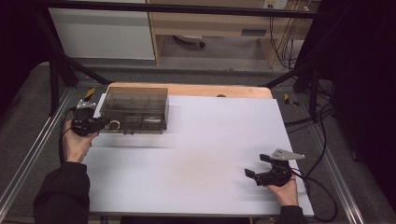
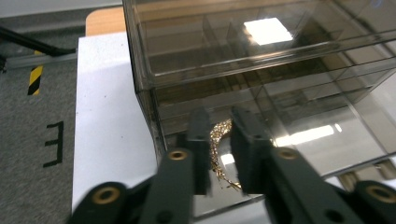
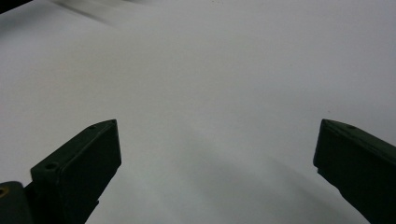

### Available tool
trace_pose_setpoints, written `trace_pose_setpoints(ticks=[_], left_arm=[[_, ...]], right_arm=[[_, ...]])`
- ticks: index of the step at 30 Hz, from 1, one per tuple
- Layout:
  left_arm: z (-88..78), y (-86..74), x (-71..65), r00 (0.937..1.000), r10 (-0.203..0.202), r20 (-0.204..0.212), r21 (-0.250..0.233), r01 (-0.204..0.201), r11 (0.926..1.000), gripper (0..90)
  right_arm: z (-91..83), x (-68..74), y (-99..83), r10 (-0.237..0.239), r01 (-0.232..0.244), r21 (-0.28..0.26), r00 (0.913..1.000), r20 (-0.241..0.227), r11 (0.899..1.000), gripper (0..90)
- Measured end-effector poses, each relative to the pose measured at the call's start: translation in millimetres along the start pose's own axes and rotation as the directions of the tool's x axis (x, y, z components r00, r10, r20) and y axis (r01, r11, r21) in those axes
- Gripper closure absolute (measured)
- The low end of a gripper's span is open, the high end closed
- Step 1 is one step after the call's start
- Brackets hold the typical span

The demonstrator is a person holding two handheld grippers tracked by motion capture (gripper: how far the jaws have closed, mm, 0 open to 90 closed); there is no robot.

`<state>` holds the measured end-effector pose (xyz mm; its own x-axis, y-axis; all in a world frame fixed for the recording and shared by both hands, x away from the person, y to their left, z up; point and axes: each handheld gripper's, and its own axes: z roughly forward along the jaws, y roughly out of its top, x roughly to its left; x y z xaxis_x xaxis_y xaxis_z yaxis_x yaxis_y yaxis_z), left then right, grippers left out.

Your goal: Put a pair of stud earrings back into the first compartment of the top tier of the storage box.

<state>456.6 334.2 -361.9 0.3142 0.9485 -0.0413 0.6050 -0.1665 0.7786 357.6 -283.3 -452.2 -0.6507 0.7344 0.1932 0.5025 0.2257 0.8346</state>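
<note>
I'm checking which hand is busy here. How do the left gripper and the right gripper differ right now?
The left gripper has its jaws set narrowly apart around a gold chain in the smoky clear organizer box; the right gripper has its jaws spread wide with nothing between them. The left sits at the box's near corner; the right sits over bare white table cover, far from the box. Both are black, two-jawed and hand-held.

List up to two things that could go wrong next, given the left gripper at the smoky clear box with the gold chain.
1. The gold chain lies loosely between the left gripper jaws, so it might slip or snag.
2. The compartment box sits near the table edge; a nudge might shift it.
</note>
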Motion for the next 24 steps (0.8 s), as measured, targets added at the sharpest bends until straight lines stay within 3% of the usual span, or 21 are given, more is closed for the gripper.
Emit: trace_pose_setpoints(ticks=[7,13,19,24], left_arm=[[-21.5,-8.4,-10.7,0.9963,0.053,0.068,-0.079,-0.047,0.9957,45.3],[-34.8,-32.9,-24.0,0.9863,0.107,0.126,-0.136,-0.09,0.9866,22.7],[-36.3,-66.6,-35.0,0.9792,0.131,0.155,-0.134,-0.111,0.9848,8.7],[-31.8,-89.5,-45.1,0.9729,0.143,0.182,-0.118,-0.123,0.9854,6.1]], right_arm=[[-0.4,0.0,0.2,0.004,-0.004,-0.004,1.0,0.001,1.0,1.2],[-0.4,0.2,0.1,0.005,-0.005,-0.005,1.0,-0.001,1.0,1.2],[-0.3,0.2,0.2,0.007,-0.007,-0.007,1.0,-0.004,1.0,1.2],[-0.6,0.4,0.2,0.009,-0.009,-0.01,1.0,-0.004,1.0,1.2]])
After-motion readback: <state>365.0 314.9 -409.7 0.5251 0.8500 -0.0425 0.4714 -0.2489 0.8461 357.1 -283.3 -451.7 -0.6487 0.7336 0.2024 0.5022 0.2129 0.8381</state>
